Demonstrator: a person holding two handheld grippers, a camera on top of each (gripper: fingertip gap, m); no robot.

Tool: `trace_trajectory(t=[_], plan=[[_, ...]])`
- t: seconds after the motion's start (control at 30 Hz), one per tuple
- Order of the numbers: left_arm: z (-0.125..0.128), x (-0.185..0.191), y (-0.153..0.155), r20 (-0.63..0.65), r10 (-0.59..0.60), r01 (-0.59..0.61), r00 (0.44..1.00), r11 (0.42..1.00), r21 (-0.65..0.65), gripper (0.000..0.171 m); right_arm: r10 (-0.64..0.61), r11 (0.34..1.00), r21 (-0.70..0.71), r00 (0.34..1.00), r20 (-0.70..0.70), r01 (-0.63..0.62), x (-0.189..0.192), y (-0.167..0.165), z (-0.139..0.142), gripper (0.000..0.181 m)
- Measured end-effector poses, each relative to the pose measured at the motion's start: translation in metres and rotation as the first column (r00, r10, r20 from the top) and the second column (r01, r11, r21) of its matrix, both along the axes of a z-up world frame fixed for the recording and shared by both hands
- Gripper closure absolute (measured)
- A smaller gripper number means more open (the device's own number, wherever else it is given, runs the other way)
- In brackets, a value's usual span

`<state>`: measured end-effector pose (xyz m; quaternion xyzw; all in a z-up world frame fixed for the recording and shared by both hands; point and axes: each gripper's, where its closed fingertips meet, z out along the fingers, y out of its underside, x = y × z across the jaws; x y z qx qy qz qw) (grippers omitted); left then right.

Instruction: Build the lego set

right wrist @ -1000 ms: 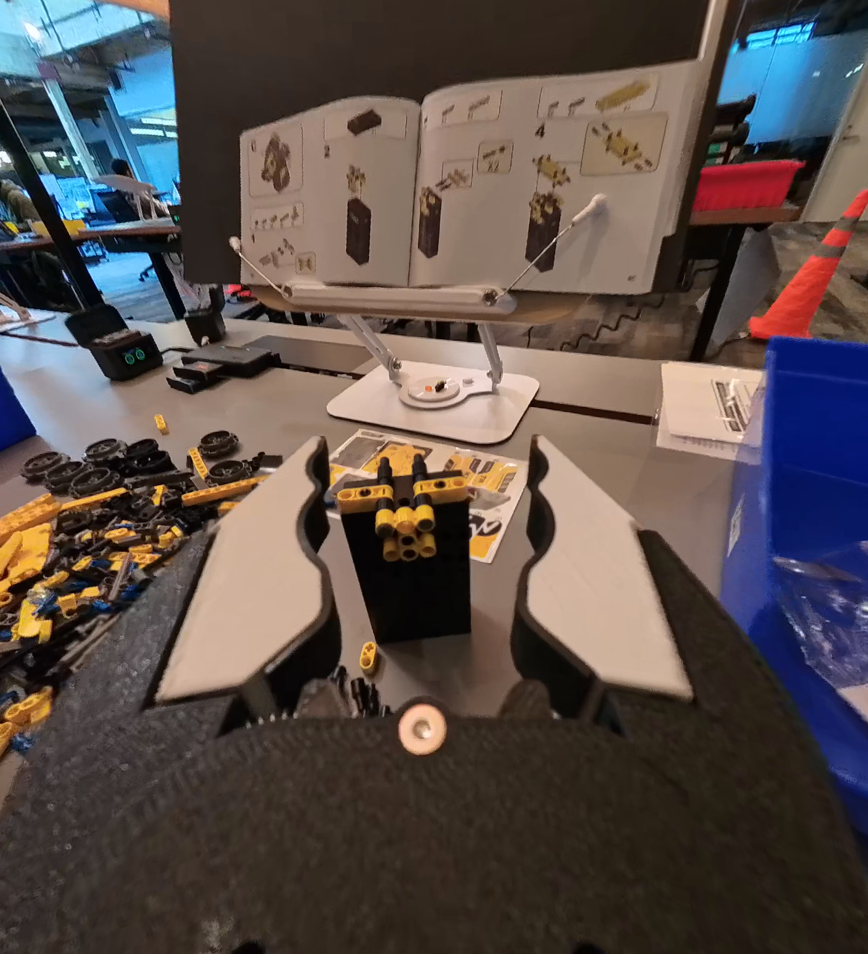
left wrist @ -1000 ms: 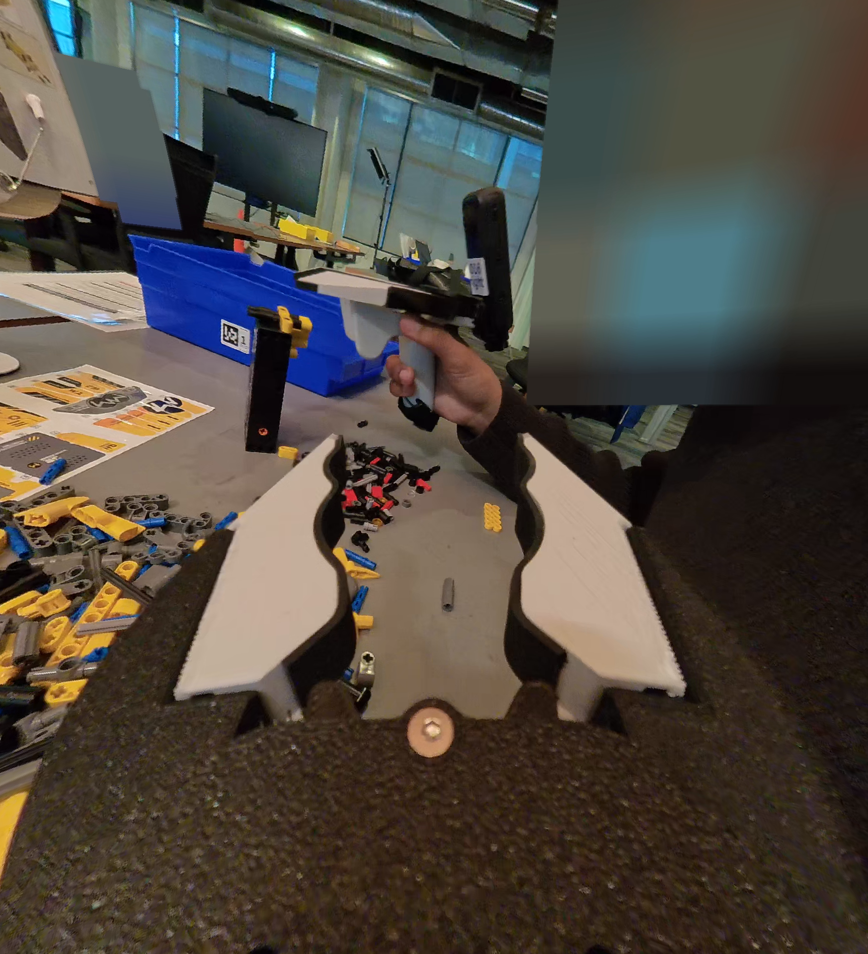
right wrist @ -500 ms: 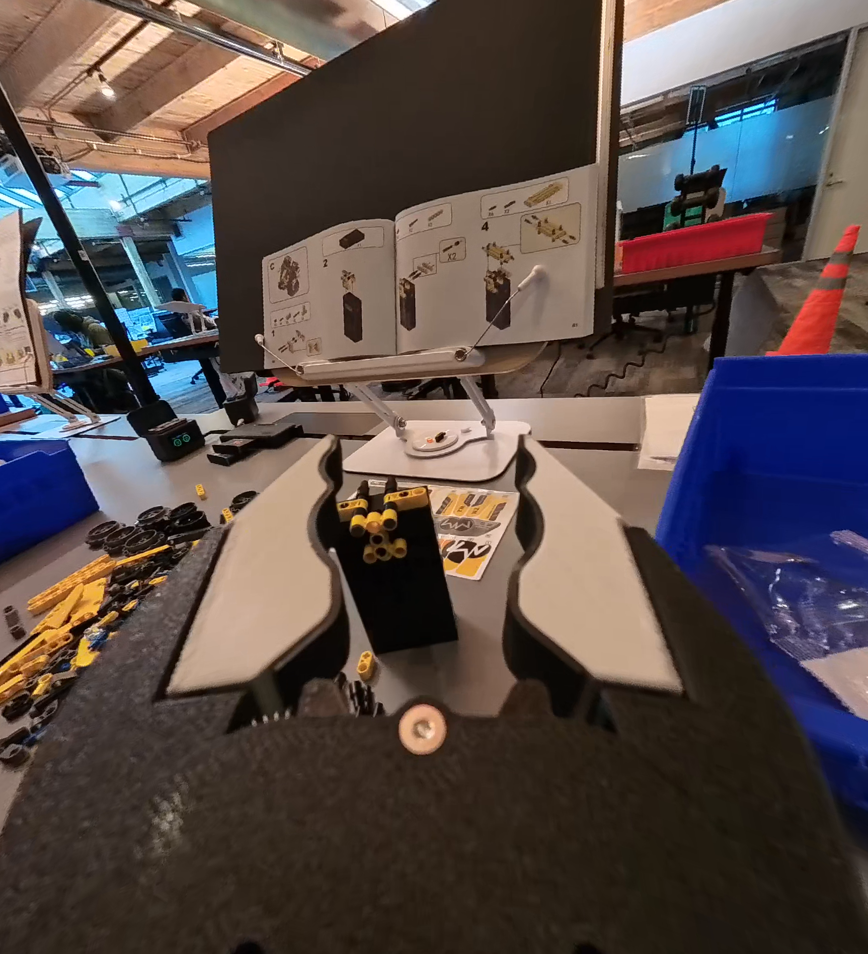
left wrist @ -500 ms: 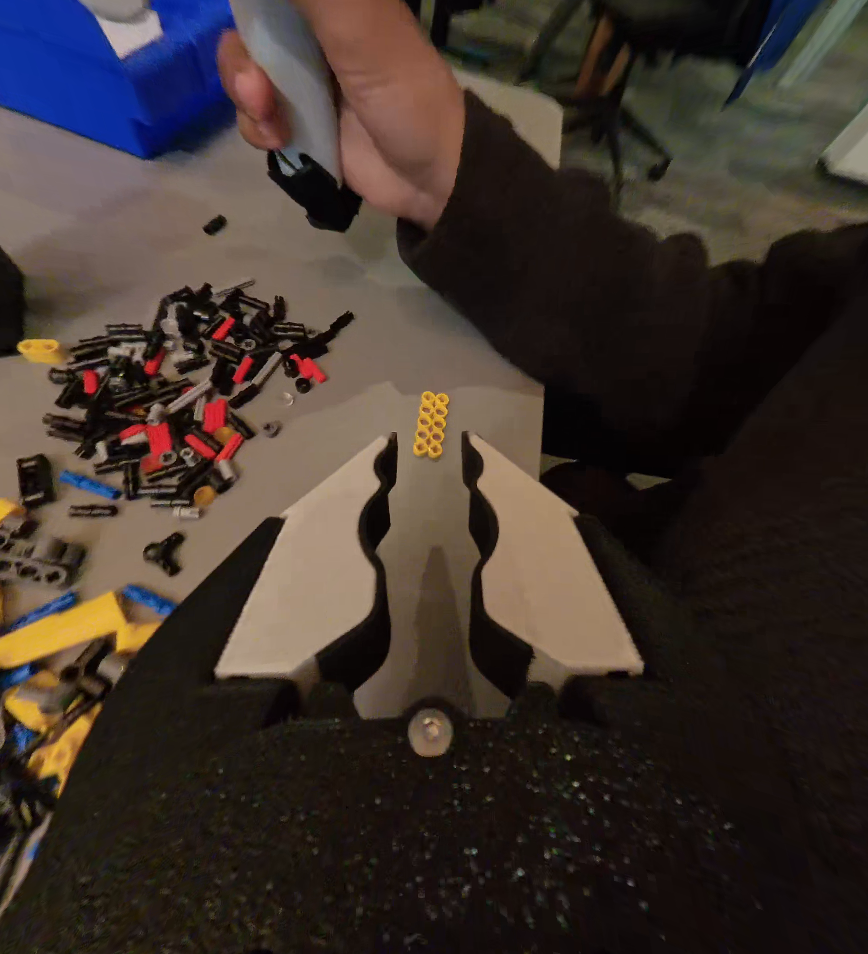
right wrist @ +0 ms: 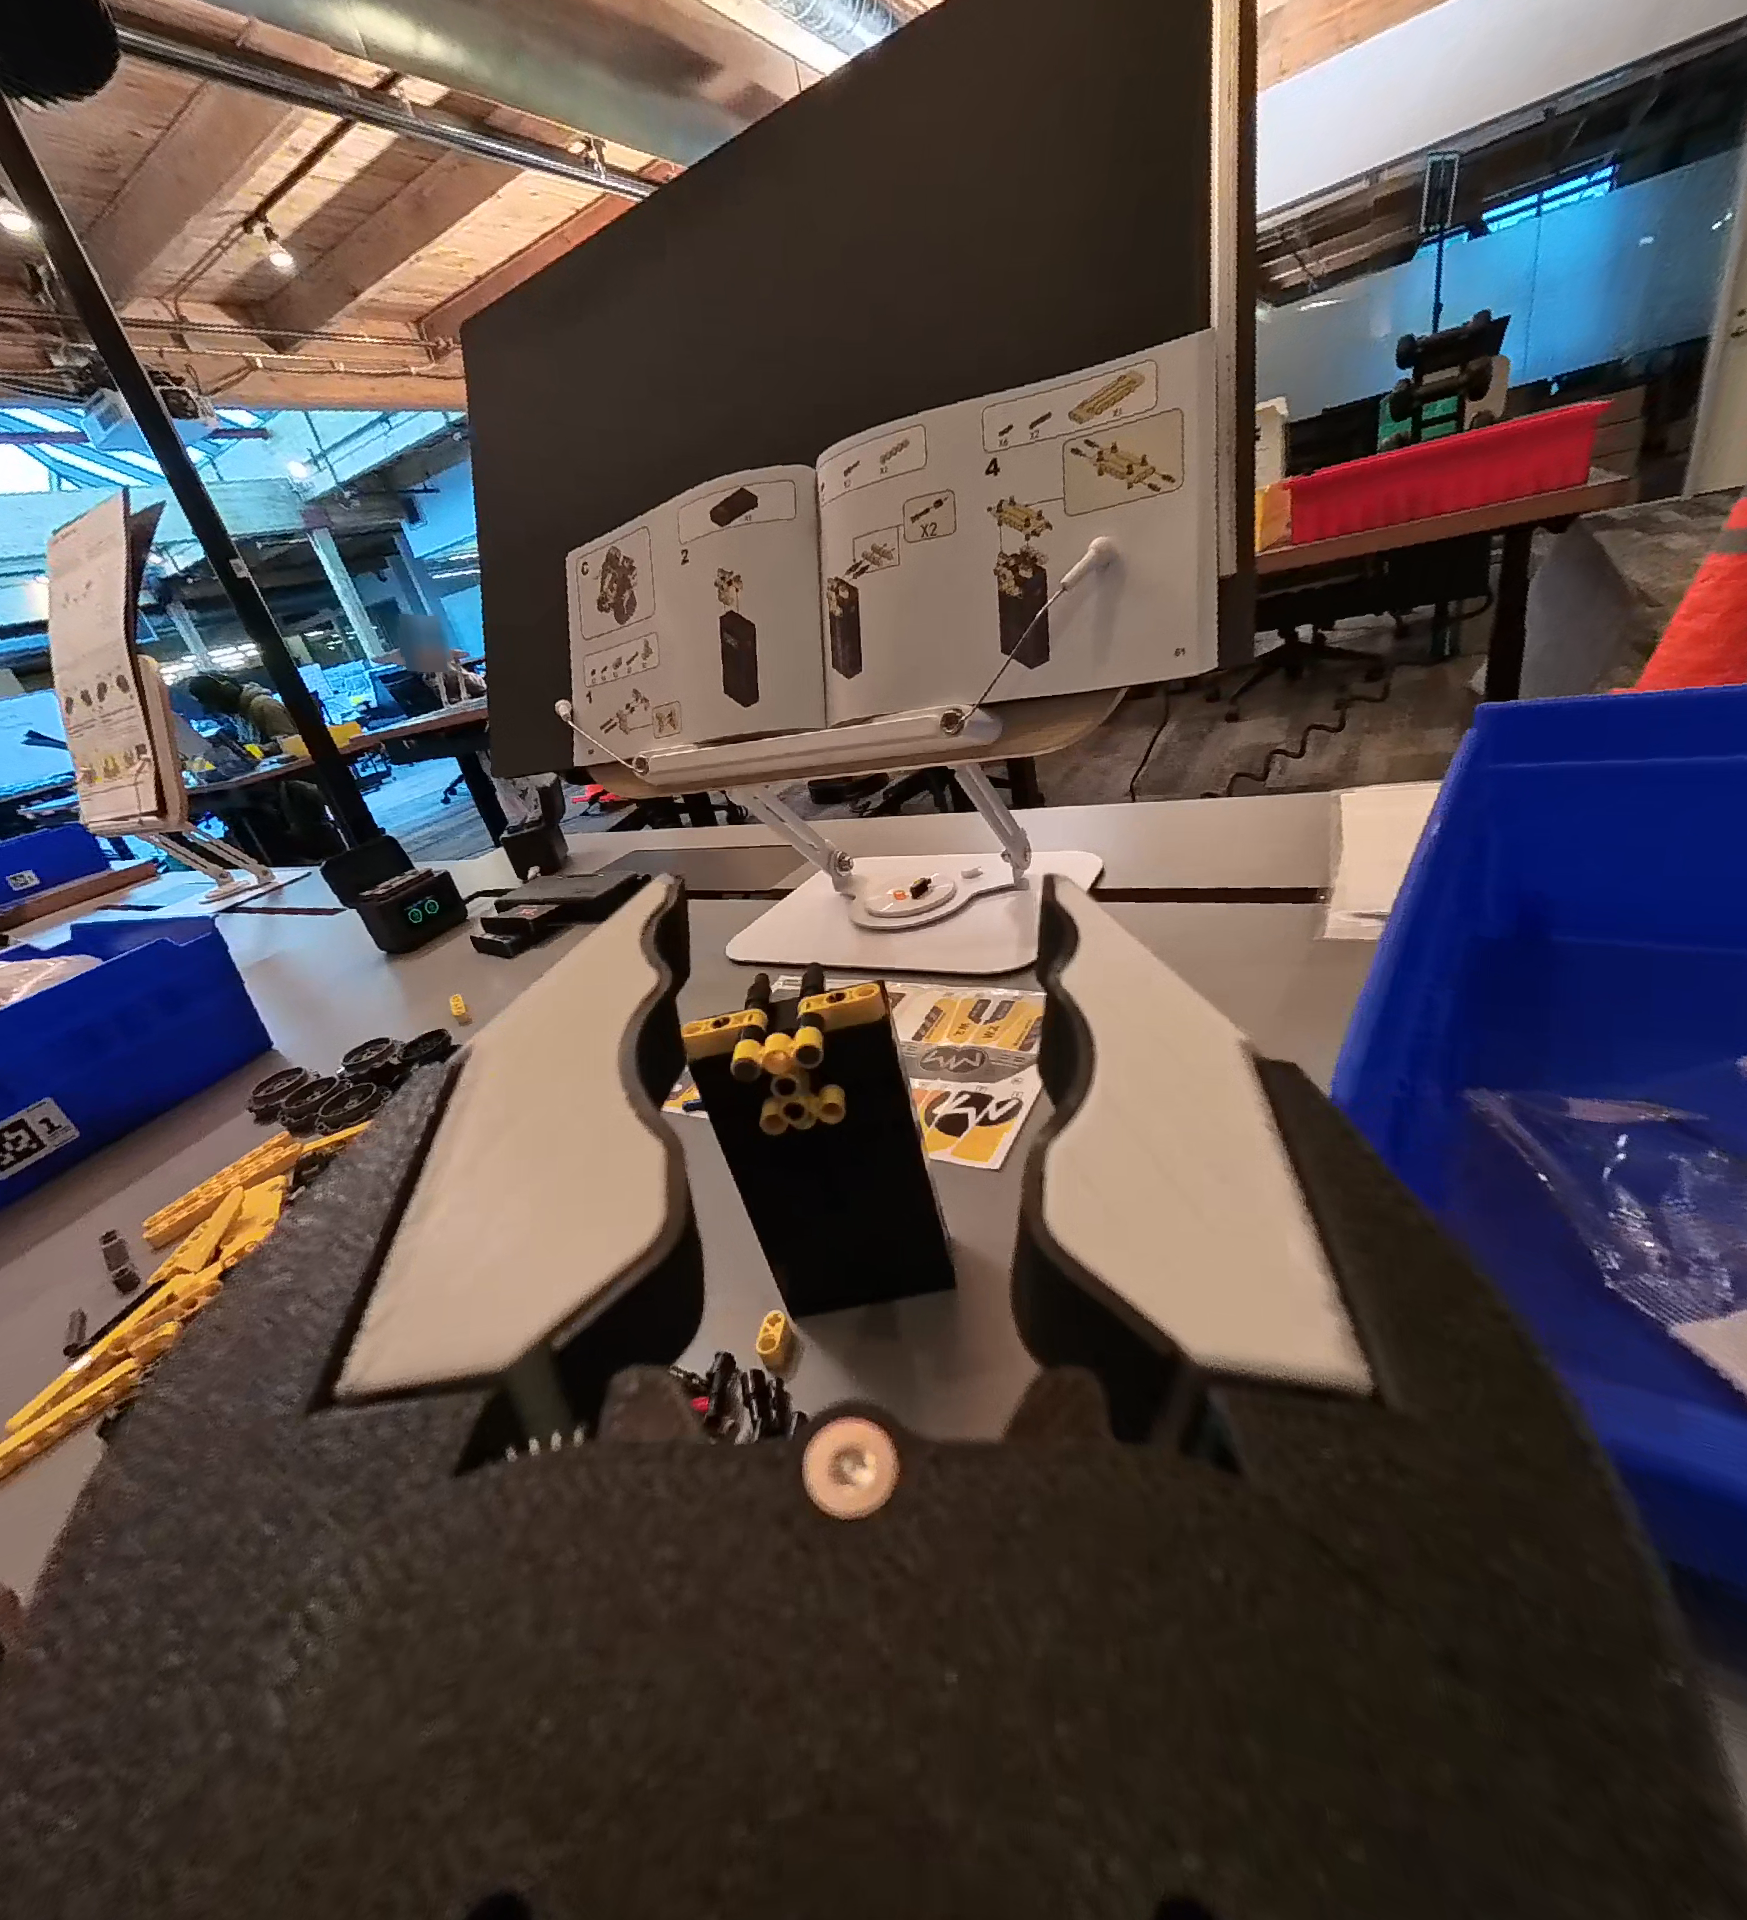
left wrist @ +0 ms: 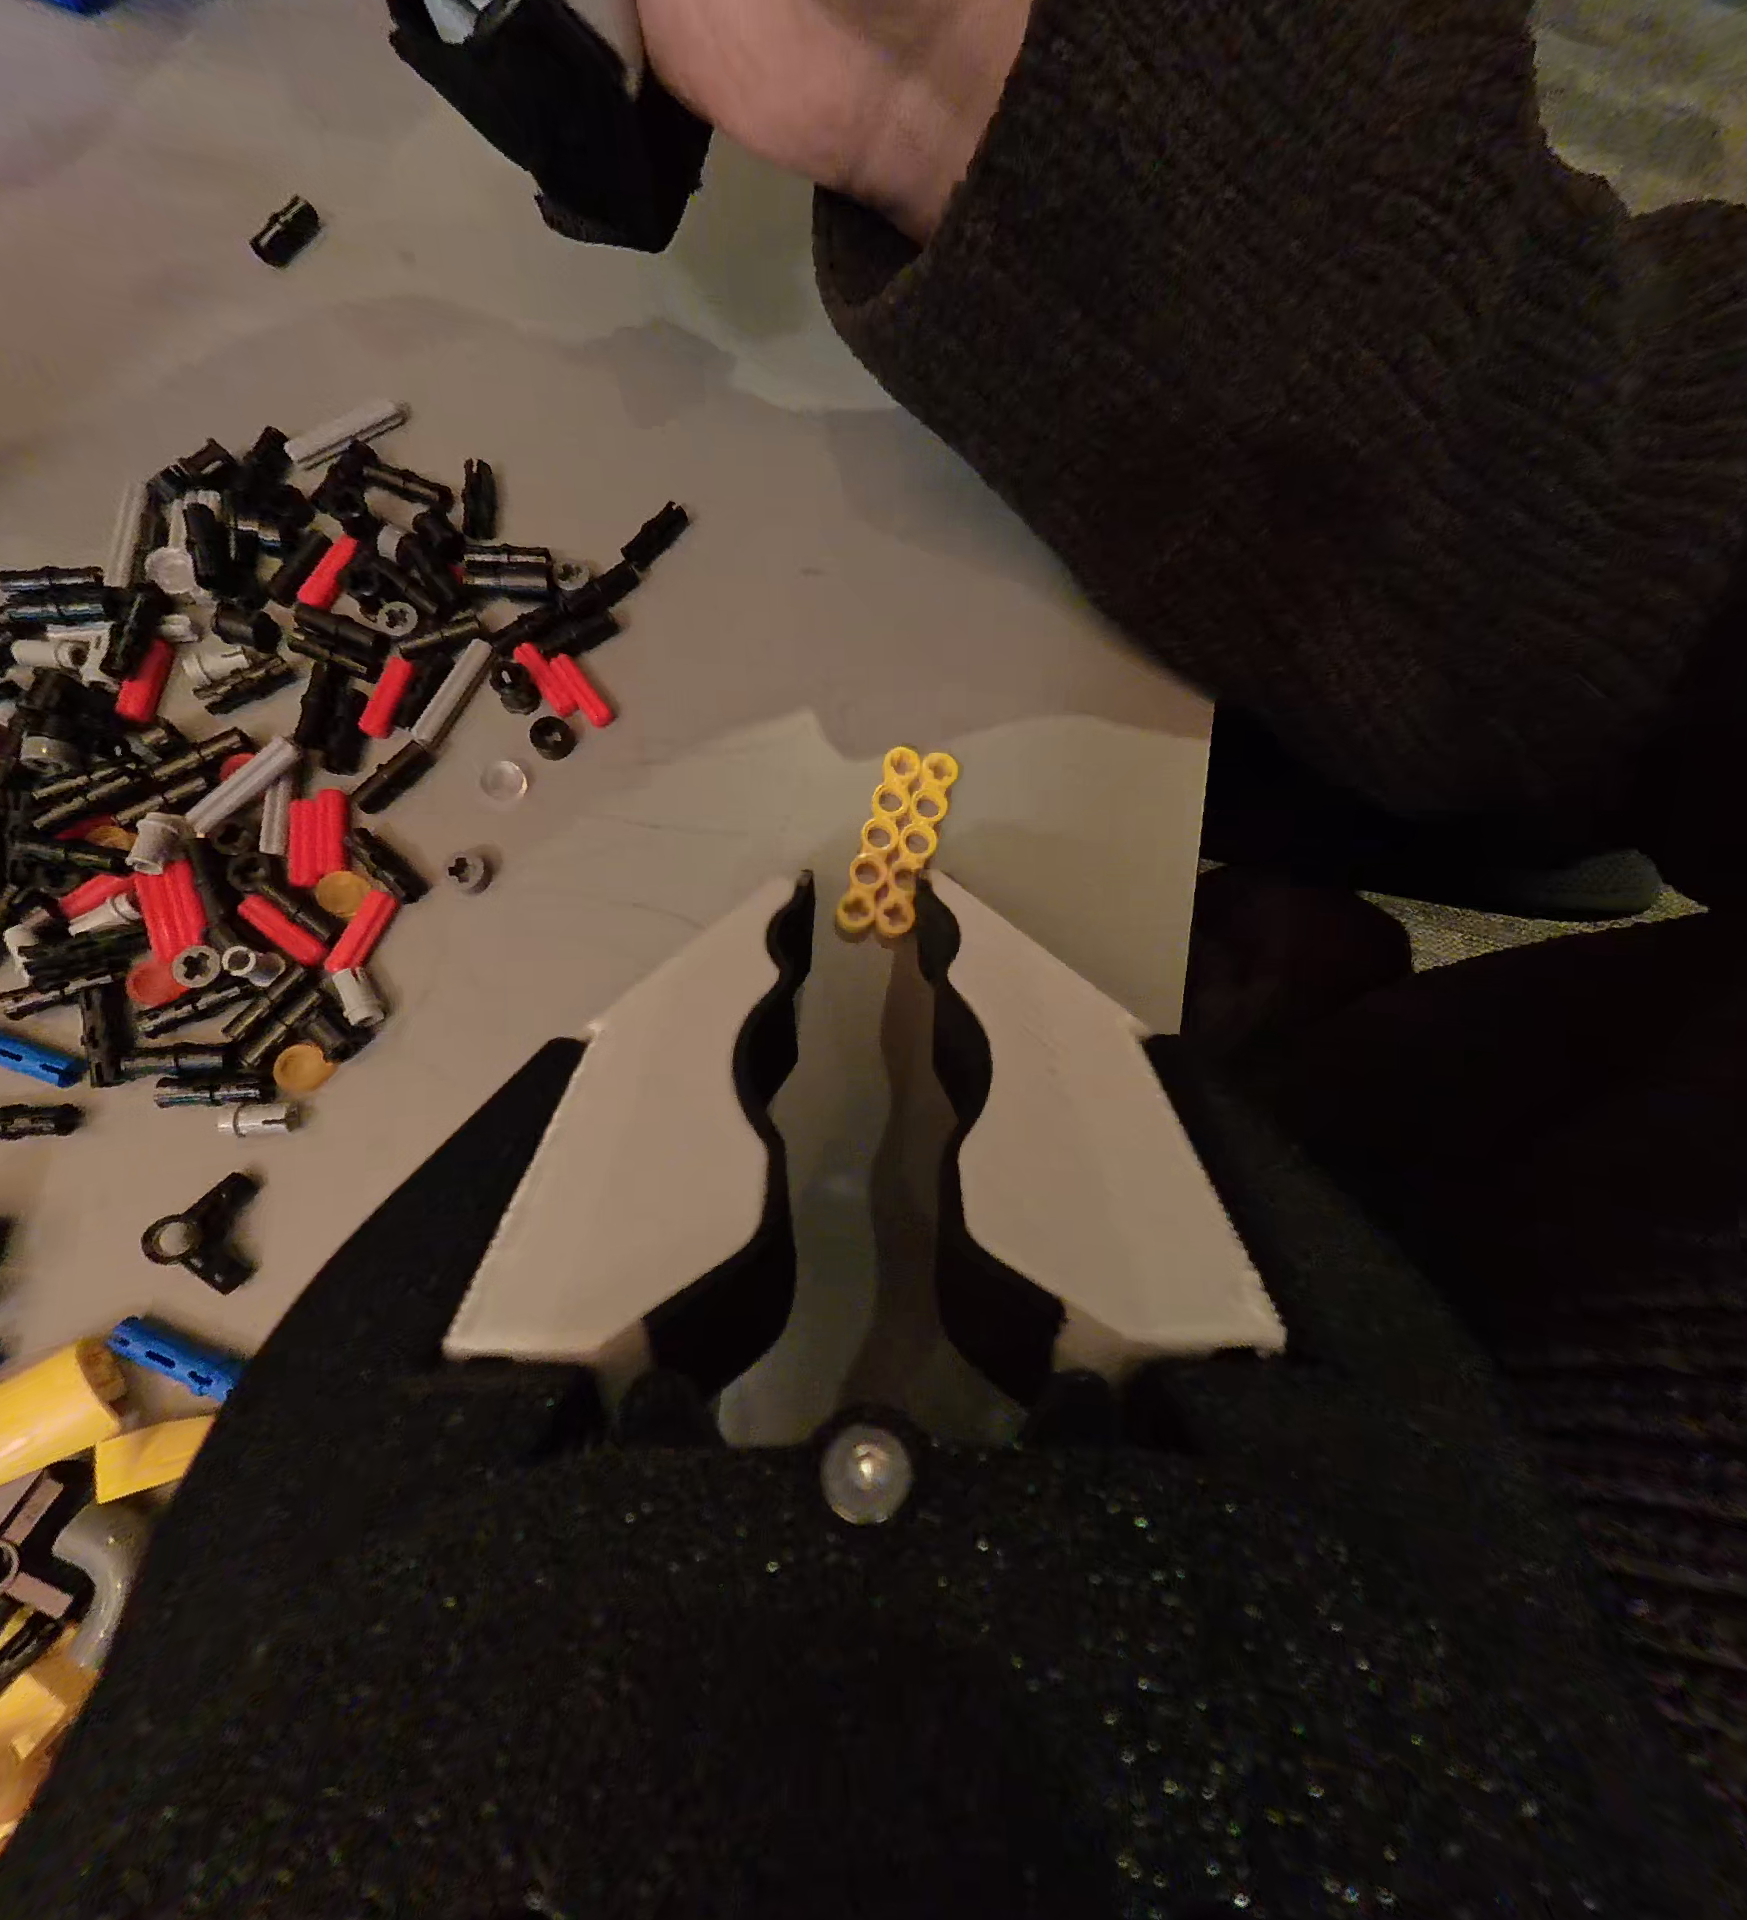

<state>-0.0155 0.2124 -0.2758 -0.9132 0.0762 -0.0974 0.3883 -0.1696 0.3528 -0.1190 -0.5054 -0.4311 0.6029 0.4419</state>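
Observation:
In the left wrist view my left gripper (left wrist: pixel 864 891) is low over the grey table (left wrist: pixel 744 582), its jaws narrowed to a small gap. The near end of a small yellow double beam with holes (left wrist: pixel 898 831) lies between the fingertips; the right fingertip (left wrist: pixel 936 914) is against it or nearly so. A hand (left wrist: pixel 796 94) in a dark sleeve (left wrist: pixel 1316 416) holds the other gripper's black handle (left wrist: pixel 578 135) above. In the right wrist view my right gripper (right wrist: pixel 864 914) is wide open and empty. A black block topped with yellow and black pieces (right wrist: pixel 827 1164) stands between its fingers without touching them.
A pile of black, red and grey pins (left wrist: pixel 225 748) lies left of the left gripper; the table's edge (left wrist: pixel 1199 883) is just to its right. Blue bins (right wrist: pixel 1596 987) (right wrist: pixel 69 1070), yellow beams (right wrist: pixel 173 1247), black wheels (right wrist: pixel 349 1081), a sticker sheet (right wrist: pixel 973 1081) and a booklet on a stand (right wrist: pixel 890 592) surround the block. Some 25 cm of space lies between my two pairs of fingers.
My left gripper has swung down to the yellow double beam and narrowed its jaws around its near end. My right gripper has tilted upward slightly and stays open around the block.

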Motion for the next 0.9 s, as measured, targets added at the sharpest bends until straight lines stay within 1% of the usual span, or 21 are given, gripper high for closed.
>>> trace_trajectory(t=[0.3,0.53,0.7,0.9], plan=[[0.000,0.004,-0.005,0.029,-0.016,0.016,0.999,1.000,-0.001,0.161,0.004,1.000,-0.012,1.000,0.023,-0.003,-0.003,0.001,-0.005,0.115],[0.006,0.002,-0.007,0.085,-0.004,0.002,0.996,1.000,0.020,0.170,0.006,1.000,-0.012,0.999,0.031,-0.006,-0.004,0.000,-0.007,0.115],[0.005,0.001,-0.006,0.091,0.001,-0.003,0.996,1.000,0.016,0.170,0.011,1.000,-0.018,0.999,0.030,-0.010,-0.004,0.000,-0.007,0.115],[0.001,0.001,-0.006,0.102,0.000,0.001,0.995,1.000,-0.008,0.170,0.078,0.996,-0.048,0.995,0.064,-0.075,-0.006,-0.009,-0.012,0.115]])
